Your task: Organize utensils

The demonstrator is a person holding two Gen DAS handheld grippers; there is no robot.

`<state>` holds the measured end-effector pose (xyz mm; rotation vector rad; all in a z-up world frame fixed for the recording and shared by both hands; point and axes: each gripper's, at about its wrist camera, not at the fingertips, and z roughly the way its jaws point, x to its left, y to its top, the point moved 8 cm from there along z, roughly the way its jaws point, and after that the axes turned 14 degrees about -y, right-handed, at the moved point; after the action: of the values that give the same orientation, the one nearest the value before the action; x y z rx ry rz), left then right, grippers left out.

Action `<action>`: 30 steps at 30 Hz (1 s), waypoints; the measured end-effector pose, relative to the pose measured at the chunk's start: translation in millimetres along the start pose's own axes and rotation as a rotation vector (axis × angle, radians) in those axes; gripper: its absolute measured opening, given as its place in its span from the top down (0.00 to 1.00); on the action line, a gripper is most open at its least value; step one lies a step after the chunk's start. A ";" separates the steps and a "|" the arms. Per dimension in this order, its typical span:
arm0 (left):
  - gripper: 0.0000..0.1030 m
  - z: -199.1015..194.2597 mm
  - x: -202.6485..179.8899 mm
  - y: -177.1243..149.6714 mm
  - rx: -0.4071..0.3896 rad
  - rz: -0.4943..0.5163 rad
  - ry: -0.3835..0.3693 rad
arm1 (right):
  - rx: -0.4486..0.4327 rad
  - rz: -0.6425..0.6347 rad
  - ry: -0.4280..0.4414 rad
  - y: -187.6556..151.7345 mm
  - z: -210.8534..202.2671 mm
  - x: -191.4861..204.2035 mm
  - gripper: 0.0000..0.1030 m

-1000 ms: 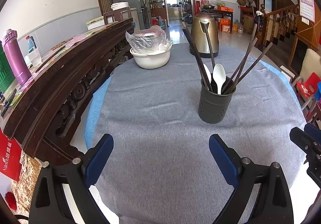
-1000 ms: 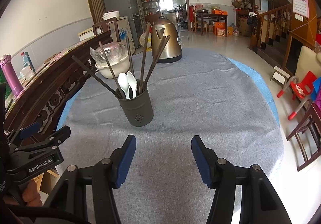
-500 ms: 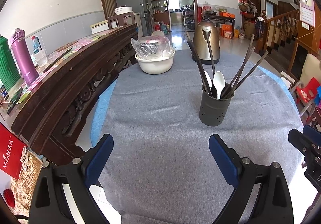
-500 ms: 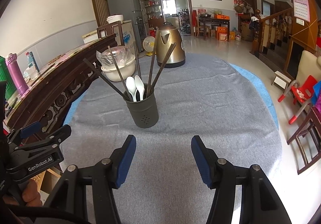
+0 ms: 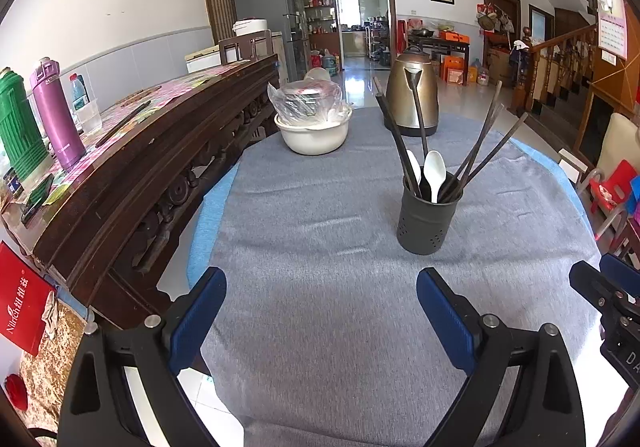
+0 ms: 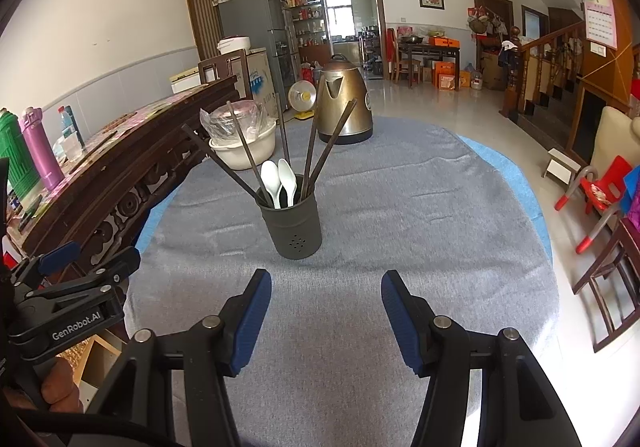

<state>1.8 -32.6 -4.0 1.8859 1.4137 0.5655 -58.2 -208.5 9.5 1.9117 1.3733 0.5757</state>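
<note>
Standing upright mid-table, the dark utensil holder (image 6: 295, 227) already carries the chopsticks (image 6: 240, 151) and two white spoons (image 6: 279, 181), handles down, so they fan out against its rim. Both claws hover at the near edge, well apart from it. Left gripper (image 5: 320, 317) is released, jaws spread, nothing between them; right gripper (image 6: 326, 321) likewise empty and spread. No loose utensils show on the grey cloth (image 6: 420, 215), so sorting looks done, judging by the layout. Kettle (image 6: 344, 103) and covered white bowl (image 5: 314, 131) sit far, out of the working zone.
</note>
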 end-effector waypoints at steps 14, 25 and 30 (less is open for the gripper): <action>0.07 -1.4 -0.3 -0.5 -0.001 -0.003 -0.003 | 0.005 0.007 0.003 -2.5 0.5 -0.9 0.41; 0.07 -3.7 4.8 1.1 -0.006 -0.014 -0.005 | -0.001 -0.004 0.008 0.3 -0.4 7.5 0.41; 0.07 -4.4 9.1 4.9 -0.012 -0.019 -0.006 | -0.006 -0.016 0.006 4.2 0.9 10.8 0.41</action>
<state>4.7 -23.5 2.0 1.8608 1.4200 0.5580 -51.2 -199.4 11.6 1.8941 1.3879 0.5780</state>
